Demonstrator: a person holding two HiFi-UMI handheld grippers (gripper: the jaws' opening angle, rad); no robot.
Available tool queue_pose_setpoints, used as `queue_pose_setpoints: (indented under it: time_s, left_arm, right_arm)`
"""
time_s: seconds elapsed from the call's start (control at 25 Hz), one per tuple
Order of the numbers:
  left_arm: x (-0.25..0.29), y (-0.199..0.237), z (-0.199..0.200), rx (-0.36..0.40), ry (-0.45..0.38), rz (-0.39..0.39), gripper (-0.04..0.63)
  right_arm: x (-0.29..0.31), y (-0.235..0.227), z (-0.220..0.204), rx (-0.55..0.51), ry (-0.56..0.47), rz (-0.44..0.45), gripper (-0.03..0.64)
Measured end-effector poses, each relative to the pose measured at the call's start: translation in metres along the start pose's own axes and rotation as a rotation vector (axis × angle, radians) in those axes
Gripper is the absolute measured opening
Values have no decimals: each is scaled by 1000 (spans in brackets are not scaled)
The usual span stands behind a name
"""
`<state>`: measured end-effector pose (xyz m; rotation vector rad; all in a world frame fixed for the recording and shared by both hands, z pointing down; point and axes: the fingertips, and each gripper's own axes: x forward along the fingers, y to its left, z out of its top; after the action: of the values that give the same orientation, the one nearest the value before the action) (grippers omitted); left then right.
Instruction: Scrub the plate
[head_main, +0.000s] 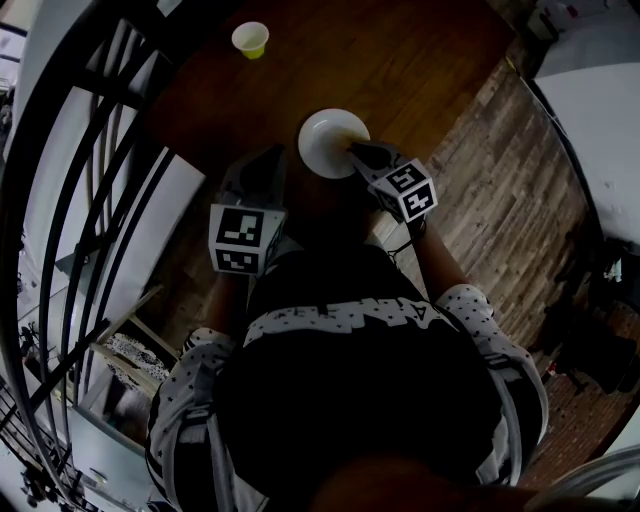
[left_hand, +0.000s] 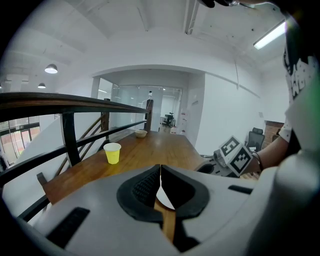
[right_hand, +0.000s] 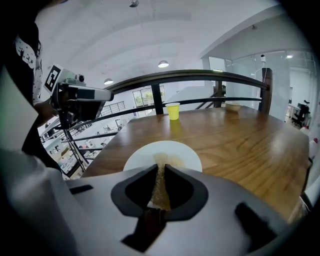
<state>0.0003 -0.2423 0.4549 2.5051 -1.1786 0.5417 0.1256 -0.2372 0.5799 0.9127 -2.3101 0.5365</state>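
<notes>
The plate (head_main: 328, 140) lies flat and face up near the front edge of the wooden table (head_main: 400, 60), at the centre of the head view. It is round, so it has no long axis. In the right gripper view it shows in the lower middle, just past the jaws.

The right gripper (head_main: 355, 152) reaches in from the lower right, its tips over the plate's right rim. Its jaws are clamped on a thin tan scrub pad (right_hand: 159, 190), whose far end rests on the plate's face.

The left gripper (head_main: 268, 158) points up the frame just left of the plate, with its marker cube (head_main: 243, 238) toward the person's body. In its own view the jaws stand pressed together with nothing between them.

There is one plate, one scrub pad and two grippers. One yellow cup (head_main: 250, 39) stands upright at the upper left of the table, well apart from the plate. One small bowl (left_hand: 141, 133) sits at the table's far end.
</notes>
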Motion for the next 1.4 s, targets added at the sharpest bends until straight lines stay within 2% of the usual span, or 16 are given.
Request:
queue_pose_setpoints:
  time_s: [0.6,1.4]
  left_arm:
    - [0,-6,1,28,-12,-45,14]
    - [-10,-8,-3,42,-20,-63,14]
  right_arm:
    - [-1,28,-6,21,-8,13,49]
    - [2,52,-9,52,-24,25,49]
